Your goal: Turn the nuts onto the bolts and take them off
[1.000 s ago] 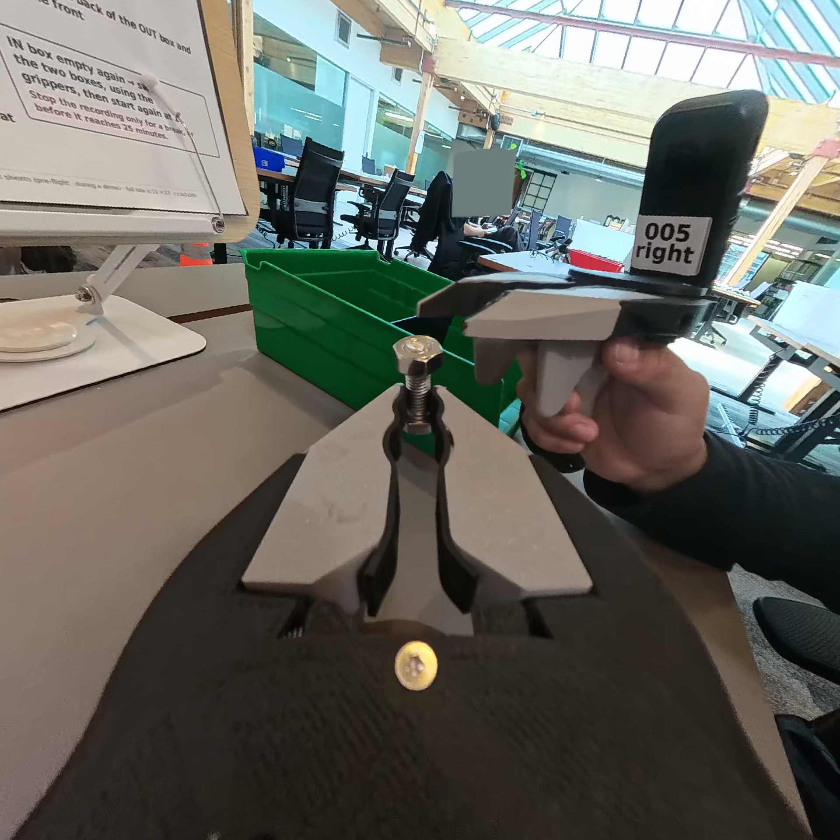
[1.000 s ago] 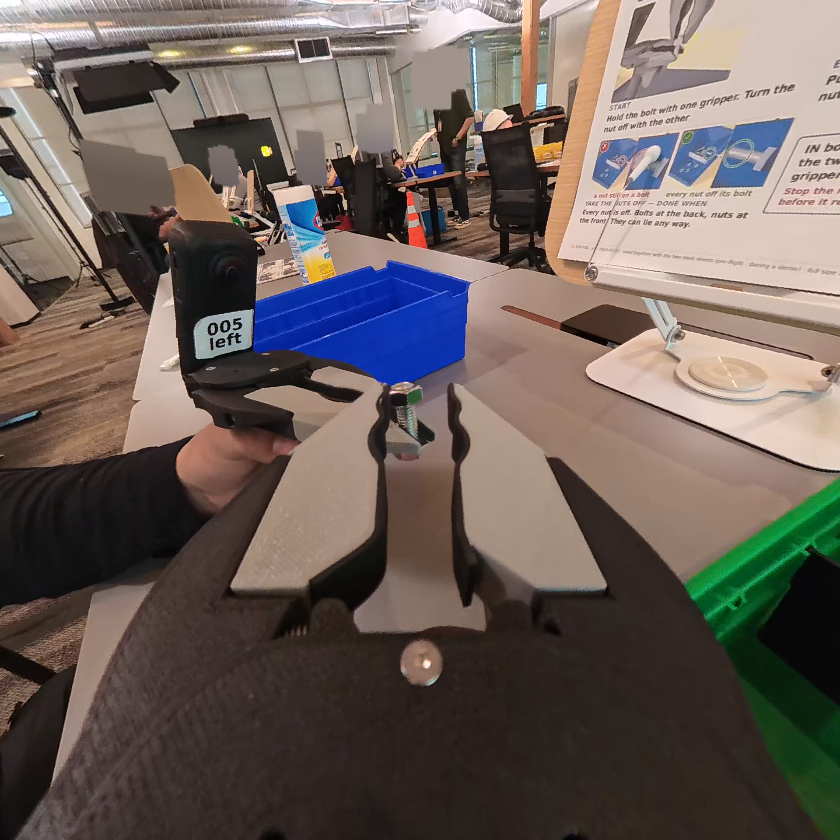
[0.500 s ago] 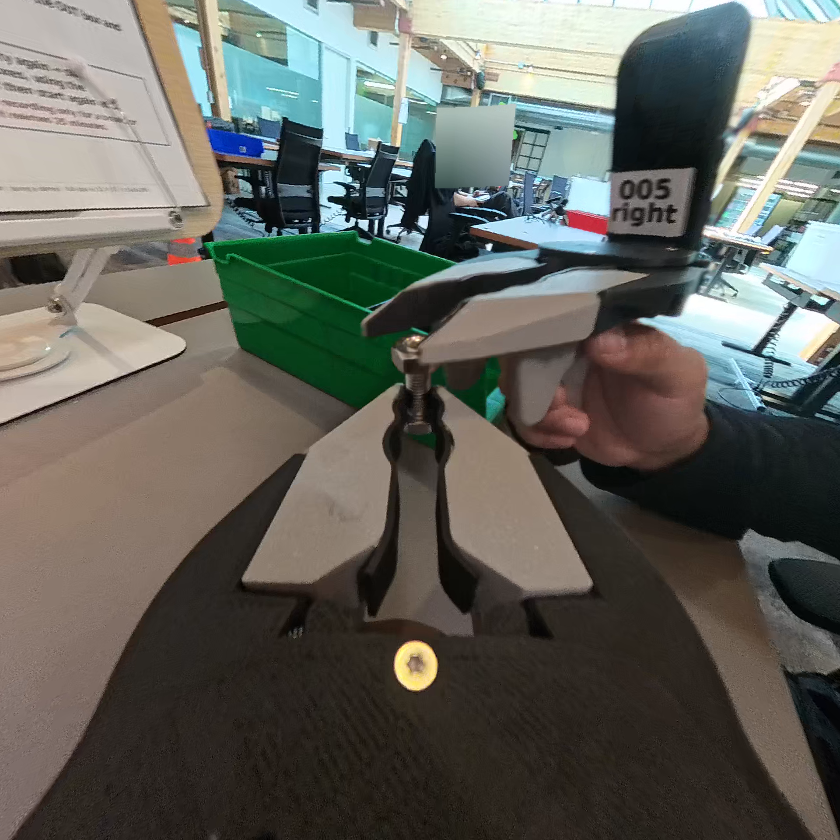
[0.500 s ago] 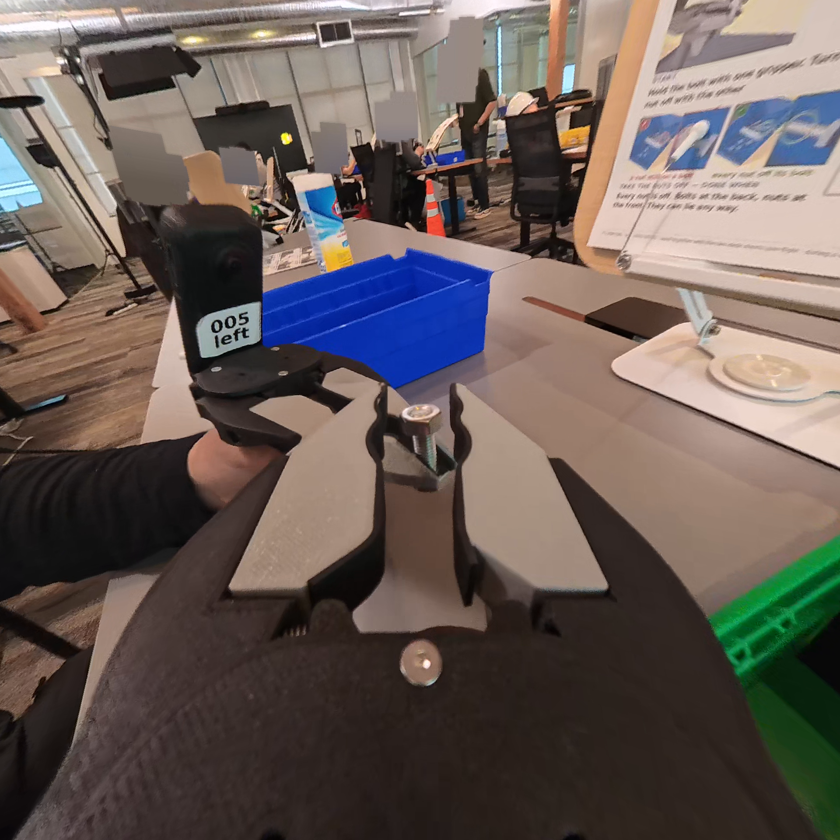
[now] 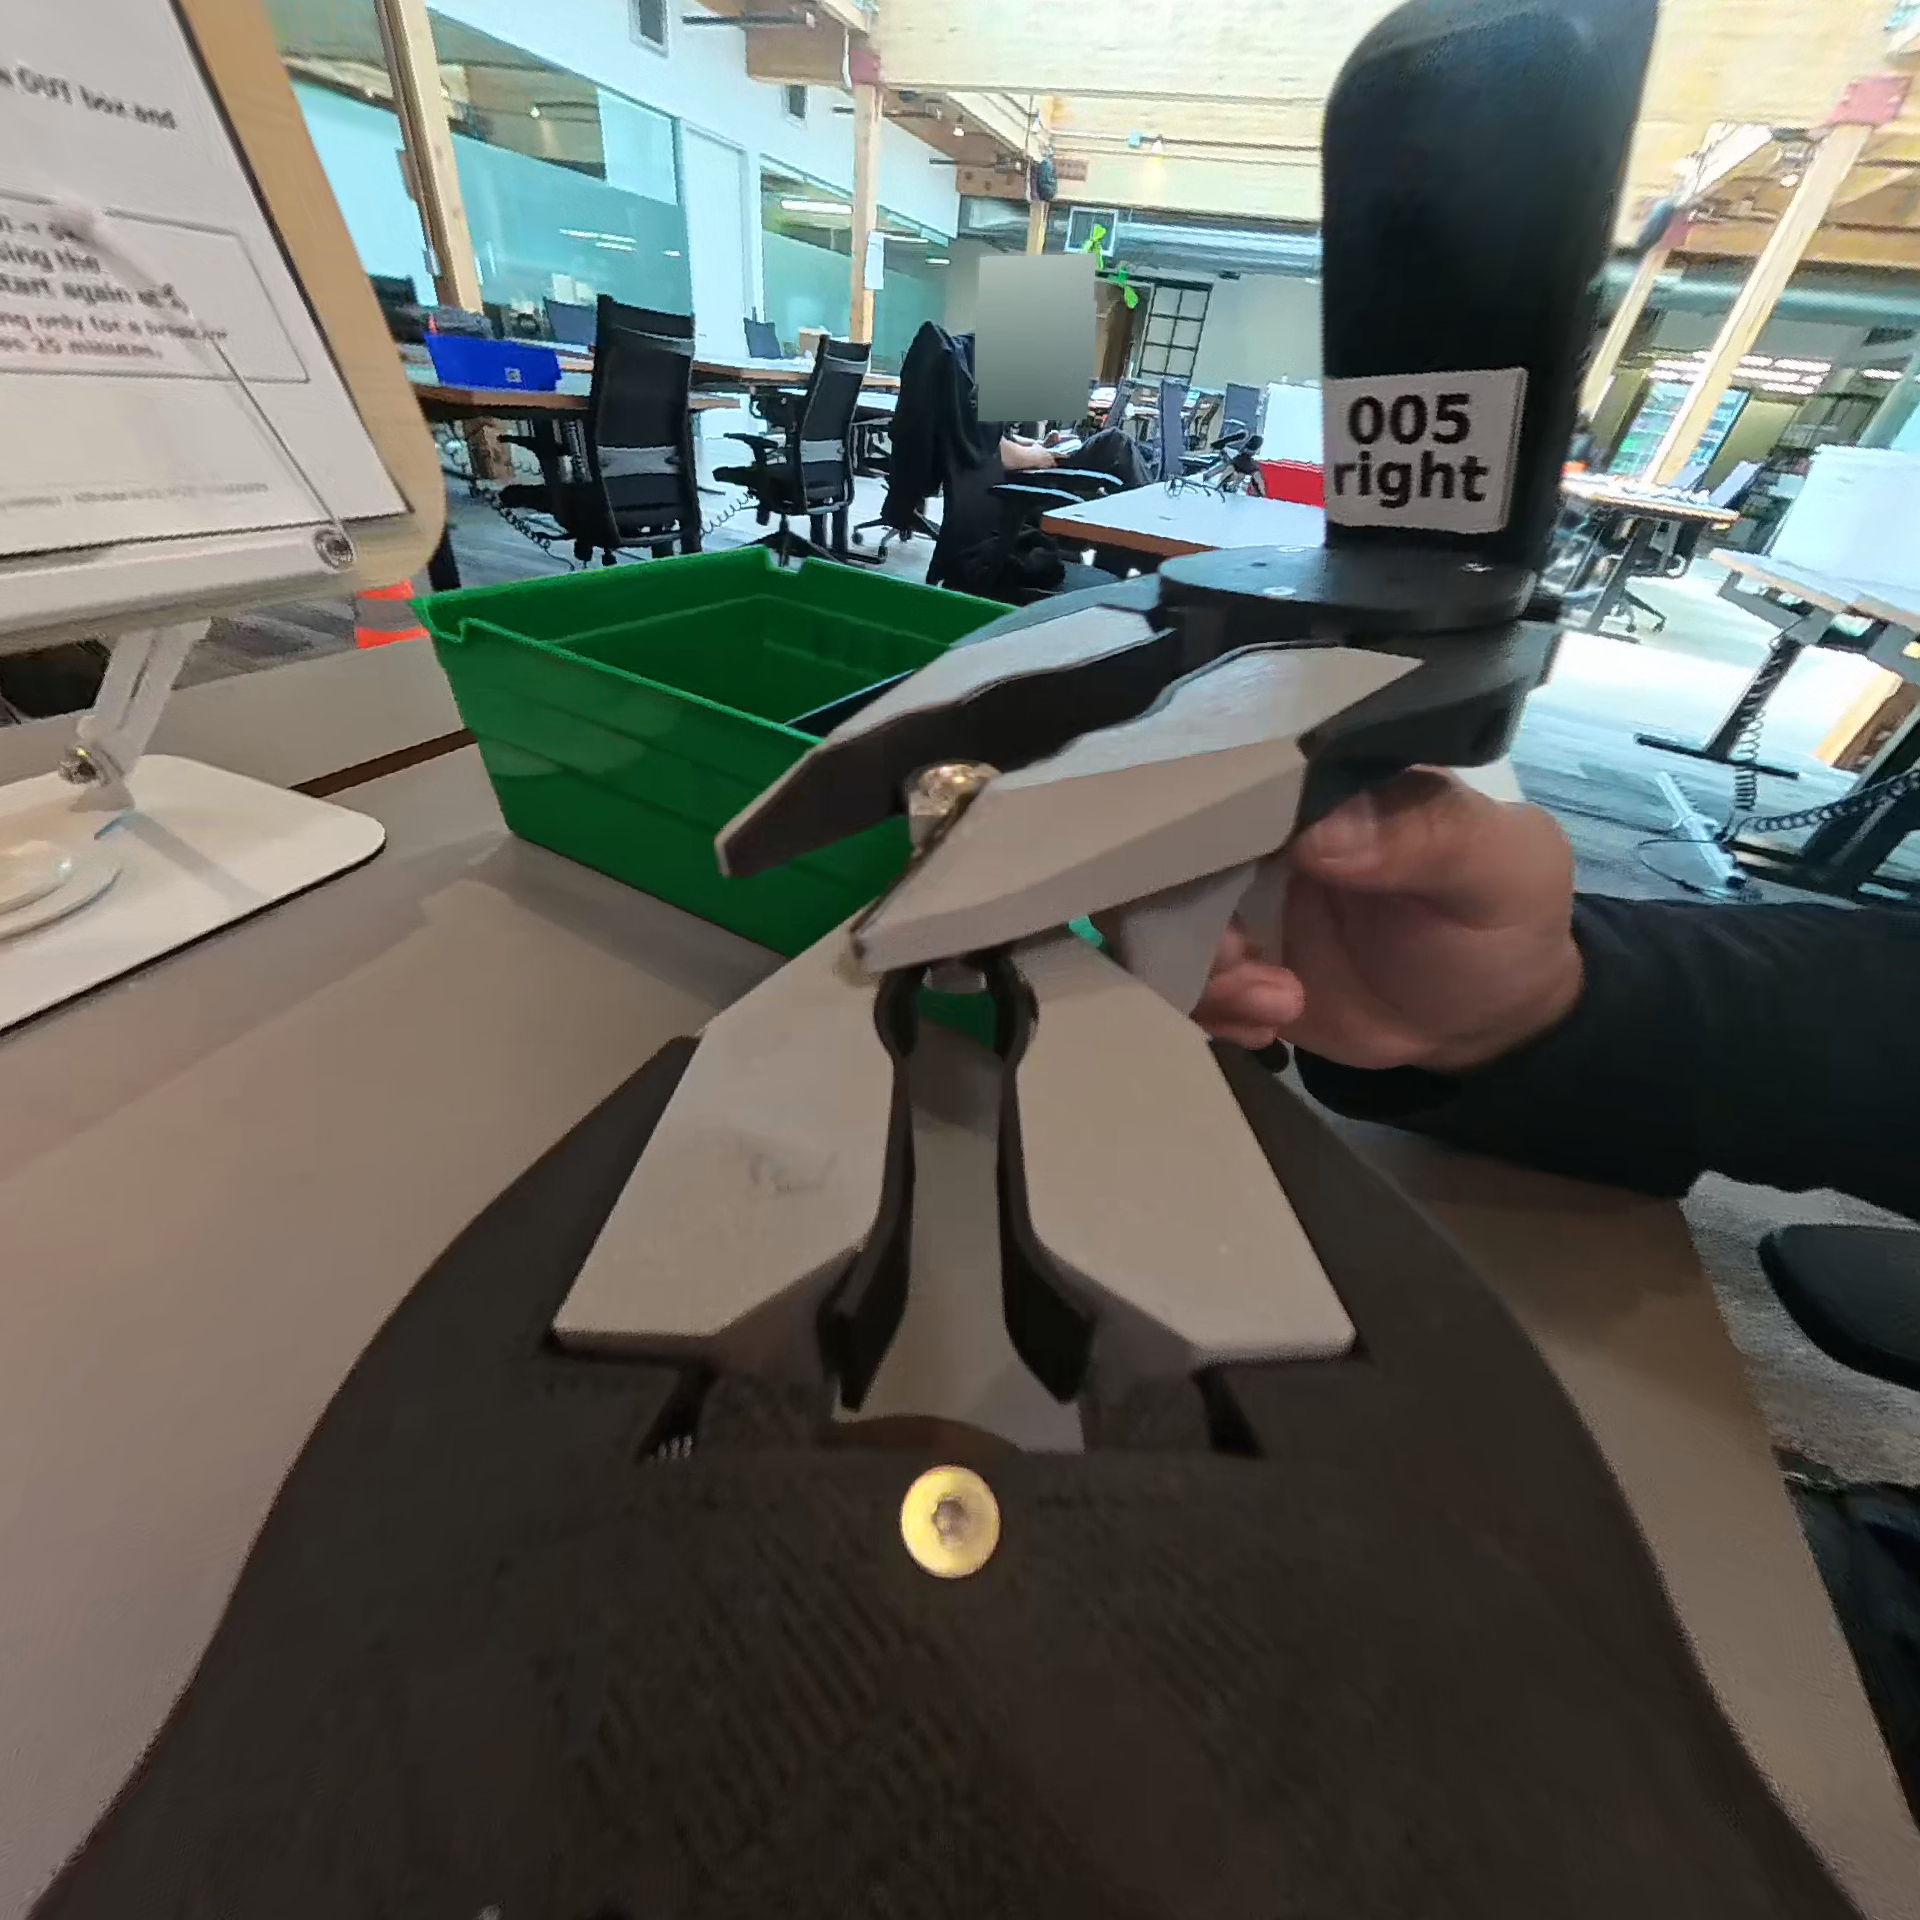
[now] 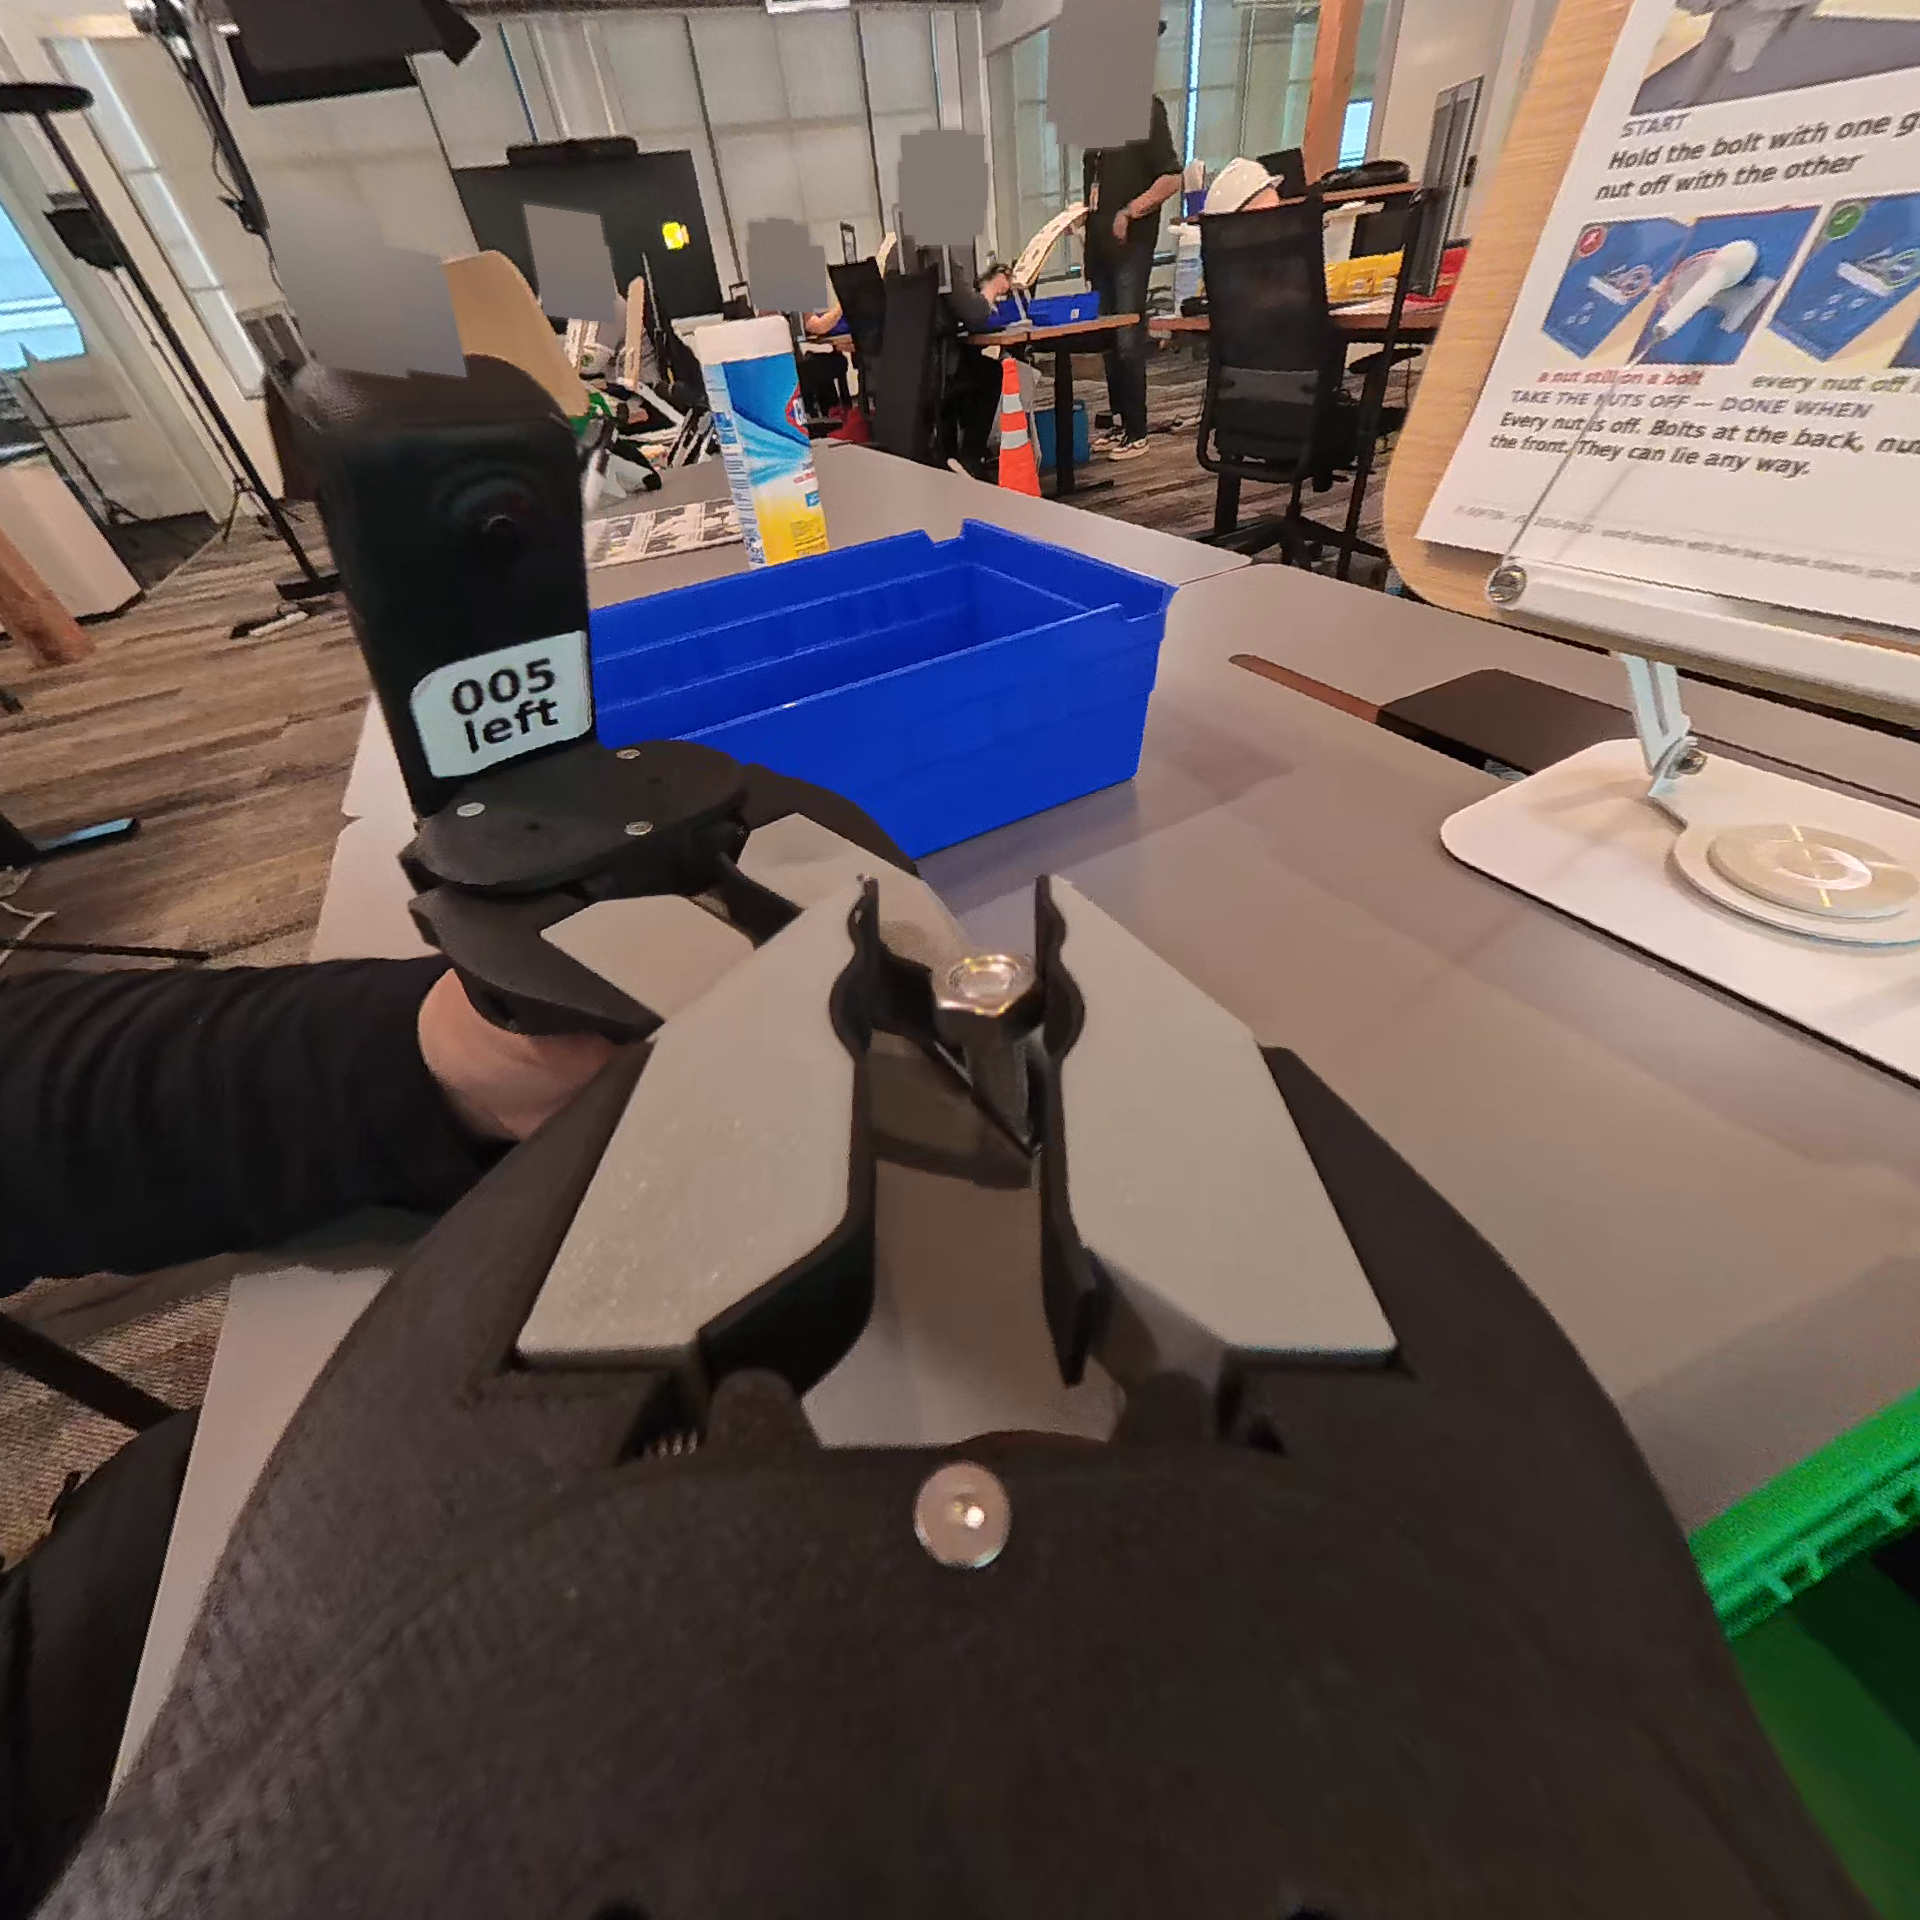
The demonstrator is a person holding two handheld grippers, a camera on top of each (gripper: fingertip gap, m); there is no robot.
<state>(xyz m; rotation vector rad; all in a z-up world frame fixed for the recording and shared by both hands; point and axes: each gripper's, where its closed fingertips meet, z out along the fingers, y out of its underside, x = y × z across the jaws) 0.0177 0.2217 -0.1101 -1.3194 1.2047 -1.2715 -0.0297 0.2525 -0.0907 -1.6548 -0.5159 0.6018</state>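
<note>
The left gripper [image 5: 954, 1003] stays clamped on the upright bolt [image 6: 987, 1029] above the table [image 5: 260, 1143]. The right gripper [image 6: 951, 997], well apart a second ago, now straddles the bolt's top, jaws not yet closed: turning can begin. Beyond stands the green bin [image 5: 644, 707].

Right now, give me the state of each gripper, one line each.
Left gripper: jaws shut on the bolt, held upright.
Right gripper: jaws around the bolt's top end; whether they are clamping it cannot be told.
</note>
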